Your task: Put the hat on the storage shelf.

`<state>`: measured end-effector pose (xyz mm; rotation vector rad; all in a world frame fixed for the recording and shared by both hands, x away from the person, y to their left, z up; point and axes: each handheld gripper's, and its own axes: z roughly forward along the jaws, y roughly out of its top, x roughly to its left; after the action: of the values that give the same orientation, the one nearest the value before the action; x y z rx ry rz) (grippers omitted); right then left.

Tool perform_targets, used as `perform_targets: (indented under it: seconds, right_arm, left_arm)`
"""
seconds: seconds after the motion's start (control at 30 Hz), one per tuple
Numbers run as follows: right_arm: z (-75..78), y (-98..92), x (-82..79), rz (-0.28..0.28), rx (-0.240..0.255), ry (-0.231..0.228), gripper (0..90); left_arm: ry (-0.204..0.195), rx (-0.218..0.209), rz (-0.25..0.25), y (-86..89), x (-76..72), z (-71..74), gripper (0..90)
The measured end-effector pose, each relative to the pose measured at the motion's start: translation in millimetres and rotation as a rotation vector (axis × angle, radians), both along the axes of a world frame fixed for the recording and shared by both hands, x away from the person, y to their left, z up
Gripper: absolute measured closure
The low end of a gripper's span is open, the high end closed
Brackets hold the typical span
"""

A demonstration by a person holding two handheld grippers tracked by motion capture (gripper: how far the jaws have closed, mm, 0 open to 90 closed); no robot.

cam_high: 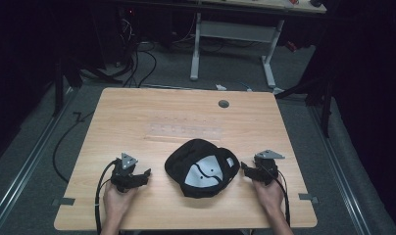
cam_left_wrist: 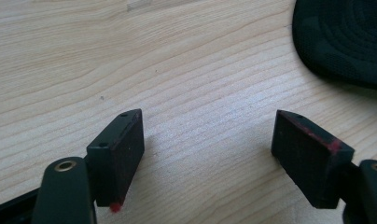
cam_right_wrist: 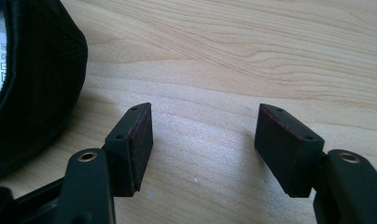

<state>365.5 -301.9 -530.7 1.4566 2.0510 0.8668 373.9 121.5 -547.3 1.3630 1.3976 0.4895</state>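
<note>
Centrally, toward the near edge of the pale wooden table (cam_high: 137, 112), a black fabric baseball cap (cam_high: 202, 166) lies upside down, its hollow facing up so that the light grey lining and a small white label inside the crown show in the high view. On either side of it the person's hands rest on the tabletop, each holding a black two-jaw tool. The left gripper (cam_high: 146, 173) sits well apart from the cap on its left, with its jaws turned toward it; in the left gripper view the two black pads (cam_left_wrist: 126, 149) stand wide apart over bare wood grain, nothing between them, and the dark stitched brim of the cap (cam_left_wrist: 345, 37) fills the upper right corner. The right gripper (cam_high: 245, 167) lies just beside the cap's right side, its tips close to the fabric, though whether they touch it I cannot tell. In the right gripper view its jaws are likewise spread wide and empty, with the cap's mesh-textured wall (cam_right_wrist: 32, 84) rising at the left, near the left pad (cam_right_wrist: 137, 140) but clear of it.
</note>
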Motion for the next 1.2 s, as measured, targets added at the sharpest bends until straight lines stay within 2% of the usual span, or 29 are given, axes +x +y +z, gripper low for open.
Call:
perform_targets:
  seconds: [0.57,0.8,1.2]
  right_arm:
    - [0.1,-0.7,0.1,0.004,0.004,0.002,37.4]
    - [0.3,-3.3,-0.6,-0.005,0.007,-0.002,41.0]
    - [12.0,-11.4,-10.2,0.004,0.056,-0.015,44.8]
  left_arm:
    - [0.000,-0.002,0.001,0.0,0.1,0.0,25.7]
    - [0.000,-0.002,0.001,-0.1,0.1,0.0,25.7]
    - [0.000,-0.002,0.004,-0.2,0.2,0.1,25.7]
